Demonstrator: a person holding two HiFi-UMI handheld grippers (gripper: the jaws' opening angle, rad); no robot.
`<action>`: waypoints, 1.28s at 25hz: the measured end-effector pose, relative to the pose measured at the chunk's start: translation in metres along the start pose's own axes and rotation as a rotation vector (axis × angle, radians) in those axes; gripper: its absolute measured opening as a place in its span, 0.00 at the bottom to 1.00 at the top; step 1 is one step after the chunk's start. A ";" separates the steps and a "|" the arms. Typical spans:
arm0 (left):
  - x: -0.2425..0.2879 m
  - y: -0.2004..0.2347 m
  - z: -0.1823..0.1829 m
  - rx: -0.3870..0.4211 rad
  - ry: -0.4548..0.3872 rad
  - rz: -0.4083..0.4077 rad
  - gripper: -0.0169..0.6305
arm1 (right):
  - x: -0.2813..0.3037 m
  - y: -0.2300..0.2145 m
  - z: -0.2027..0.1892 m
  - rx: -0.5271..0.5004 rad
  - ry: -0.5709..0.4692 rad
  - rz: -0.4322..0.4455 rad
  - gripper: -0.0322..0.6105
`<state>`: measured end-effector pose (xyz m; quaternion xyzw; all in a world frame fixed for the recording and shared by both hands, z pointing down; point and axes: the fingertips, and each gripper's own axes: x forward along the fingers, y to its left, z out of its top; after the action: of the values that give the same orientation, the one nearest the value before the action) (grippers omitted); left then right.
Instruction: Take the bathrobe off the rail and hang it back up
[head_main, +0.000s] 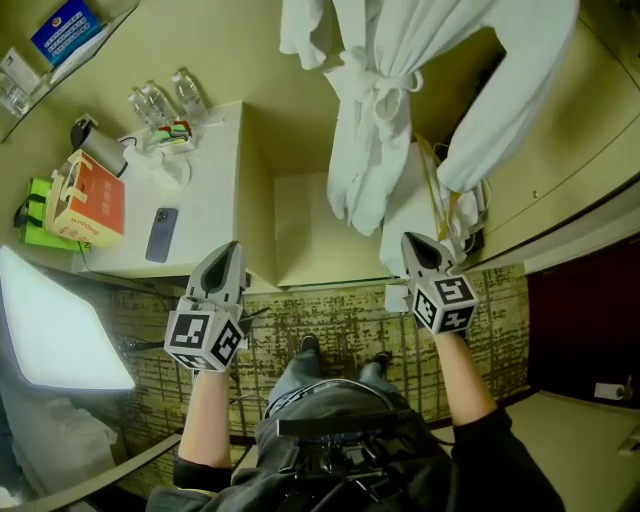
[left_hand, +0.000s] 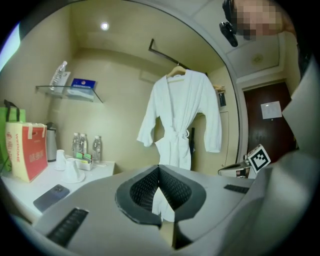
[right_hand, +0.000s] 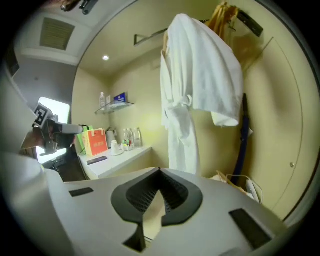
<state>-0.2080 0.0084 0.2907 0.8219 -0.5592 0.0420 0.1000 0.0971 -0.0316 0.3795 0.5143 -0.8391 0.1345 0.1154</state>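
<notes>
A white bathrobe (head_main: 400, 90) hangs belted on a wooden hanger (left_hand: 176, 71) from a dark rail (left_hand: 167, 54) in a beige alcove. In the head view my left gripper (head_main: 228, 255) and right gripper (head_main: 420, 245) are both held up in front of me, short of the robe and not touching it. Each is shut with nothing between its jaws. The left gripper (left_hand: 159, 167) faces the robe (left_hand: 180, 115) front-on from a distance. The right gripper (right_hand: 160, 171) sees the robe (right_hand: 195, 85) from its side, a little closer.
A white counter (head_main: 205, 200) at the left carries water bottles (head_main: 160, 100), a red bag (head_main: 92, 198) and a phone (head_main: 161, 234). A glass shelf (left_hand: 67, 90) hangs above it. A dark door (left_hand: 267, 125) stands at the right. Cables and a bag (right_hand: 240, 181) lie under the robe.
</notes>
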 end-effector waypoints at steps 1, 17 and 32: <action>-0.001 0.004 -0.001 -0.004 0.001 0.008 0.03 | 0.002 0.009 0.010 -0.022 -0.019 0.014 0.09; 0.011 0.032 0.005 -0.031 -0.010 -0.057 0.03 | 0.022 0.084 0.063 -0.069 -0.097 0.082 0.09; 0.053 0.052 0.016 -0.028 0.006 -0.173 0.03 | 0.047 0.120 0.090 -0.065 -0.105 0.068 0.09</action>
<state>-0.2377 -0.0615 0.2910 0.8656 -0.4862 0.0276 0.1165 -0.0360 -0.0496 0.2982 0.4880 -0.8648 0.0837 0.0831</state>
